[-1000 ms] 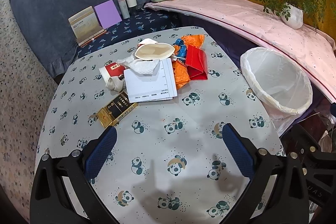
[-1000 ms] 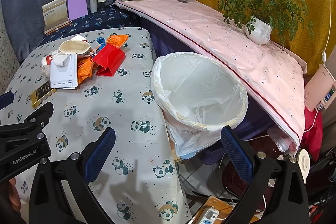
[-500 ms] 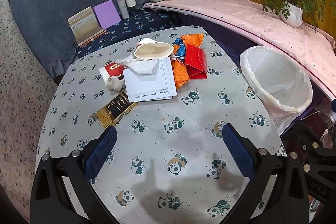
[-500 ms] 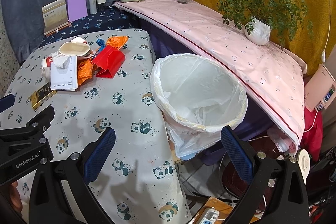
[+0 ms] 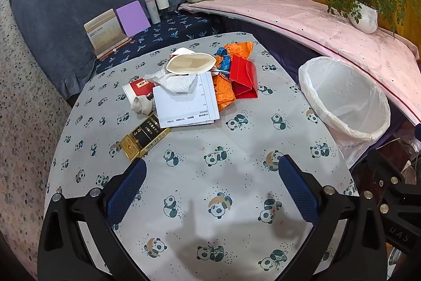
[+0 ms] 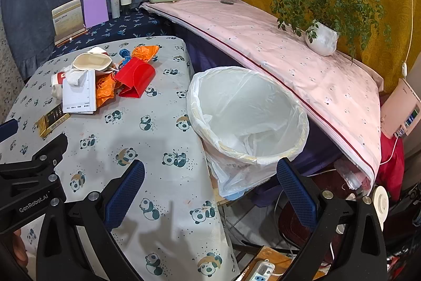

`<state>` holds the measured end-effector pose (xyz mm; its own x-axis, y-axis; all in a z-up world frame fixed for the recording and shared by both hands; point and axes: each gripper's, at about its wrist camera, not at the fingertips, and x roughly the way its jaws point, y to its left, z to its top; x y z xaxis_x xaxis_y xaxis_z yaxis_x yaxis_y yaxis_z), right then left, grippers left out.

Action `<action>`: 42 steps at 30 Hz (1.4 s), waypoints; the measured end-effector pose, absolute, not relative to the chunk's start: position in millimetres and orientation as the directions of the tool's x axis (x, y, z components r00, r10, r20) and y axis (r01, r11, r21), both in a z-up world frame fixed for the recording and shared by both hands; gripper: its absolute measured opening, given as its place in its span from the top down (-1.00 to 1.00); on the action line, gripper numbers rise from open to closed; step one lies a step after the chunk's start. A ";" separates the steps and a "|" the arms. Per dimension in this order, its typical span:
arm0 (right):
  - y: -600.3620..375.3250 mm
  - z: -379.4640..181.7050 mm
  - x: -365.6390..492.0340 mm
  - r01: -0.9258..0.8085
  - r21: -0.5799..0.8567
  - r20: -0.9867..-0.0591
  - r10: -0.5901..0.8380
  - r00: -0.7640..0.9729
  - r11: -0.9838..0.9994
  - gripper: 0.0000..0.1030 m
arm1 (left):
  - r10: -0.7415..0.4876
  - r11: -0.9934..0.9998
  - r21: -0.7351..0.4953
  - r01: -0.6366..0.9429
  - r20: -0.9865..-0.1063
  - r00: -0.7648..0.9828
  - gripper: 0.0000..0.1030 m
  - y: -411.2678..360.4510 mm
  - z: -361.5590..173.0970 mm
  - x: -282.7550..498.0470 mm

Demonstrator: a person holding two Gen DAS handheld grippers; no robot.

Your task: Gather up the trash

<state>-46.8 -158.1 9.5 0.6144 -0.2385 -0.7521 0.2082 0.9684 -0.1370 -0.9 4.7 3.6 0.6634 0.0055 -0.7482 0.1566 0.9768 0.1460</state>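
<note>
Left gripper [image 5: 210,175]: jaws wide apart, nothing between them, hovering over bare panda-print worktop [image 5: 236,149], short of the litter.
Right gripper [image 6: 210,183]: jaws spread too, empty, hanging over the worktop's edge with the bin just ahead.
Trash pile [image 5: 194,86]: all of it lies on the far half of the worktop: a white printed sheet [image 5: 186,104] with crumpled tissue [image 5: 173,80] on top, a squashed paper cup [image 5: 189,63], orange wrapper [image 5: 223,94], red folded card [image 5: 243,80], and a small red-and-white cup [image 5: 138,90].
Outlier: the gold-and-black packet [image 5: 144,140] sits nearest the left gripper, touching the sheet's corner.
Bin [image 6: 247,117]: white liner in place, right beside the worktop; only loose liner folds show inside, no litter.
Progress: by my reading, nothing collected yet, and the whole pile is left to go.
Likely first pick: the packet, being closest, though that's a guess.
</note>
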 end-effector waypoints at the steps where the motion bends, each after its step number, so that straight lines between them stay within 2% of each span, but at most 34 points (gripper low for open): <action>1: -158.2 9.5 -47.0 0.209 -0.137 -0.751 -0.239 0.615 0.968 -0.87 | 0.006 0.977 0.147 0.157 -0.749 0.663 -0.86 4.5 3.5 -1.0; 42: -161.5 12.7 -48.0 0.218 -0.138 -0.745 -0.247 0.620 0.966 -0.87 | -0.005 0.975 0.146 0.169 -0.744 0.668 -0.86 1.0 4.5 -2.5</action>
<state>-48.0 -161.5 12.7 0.6198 -0.2465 -0.7450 0.2180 0.9661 -0.1383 -2.5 1.0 4.5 0.6681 -0.0045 -0.7440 0.1691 0.9747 0.1459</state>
